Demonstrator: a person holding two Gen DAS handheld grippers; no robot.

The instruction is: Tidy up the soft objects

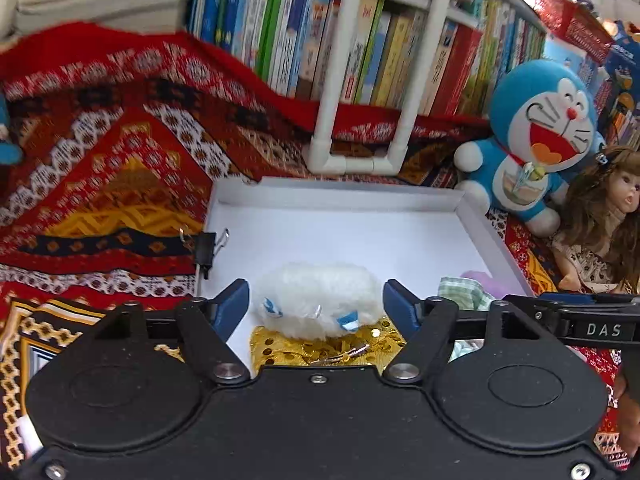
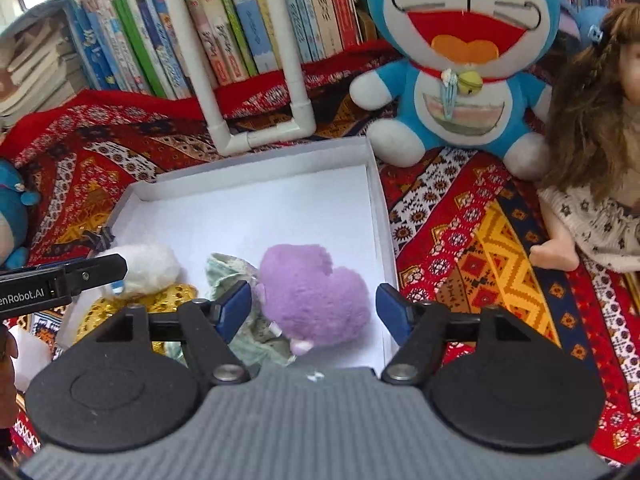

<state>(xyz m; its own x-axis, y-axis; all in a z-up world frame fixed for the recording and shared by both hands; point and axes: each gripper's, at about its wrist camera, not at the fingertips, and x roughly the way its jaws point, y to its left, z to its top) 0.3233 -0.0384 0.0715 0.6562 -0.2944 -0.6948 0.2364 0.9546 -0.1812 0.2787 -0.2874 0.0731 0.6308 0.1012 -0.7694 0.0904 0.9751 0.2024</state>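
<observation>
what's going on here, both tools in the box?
A person holds two tools over a white box on a patterned cloth. The left tool straddles a white fluffy plush lying on a gold sequin pouch; the right tool straddles a purple heart plush. Both are open, gripping nothing. A Doraemon plush and a doll sit outside.
</observation>
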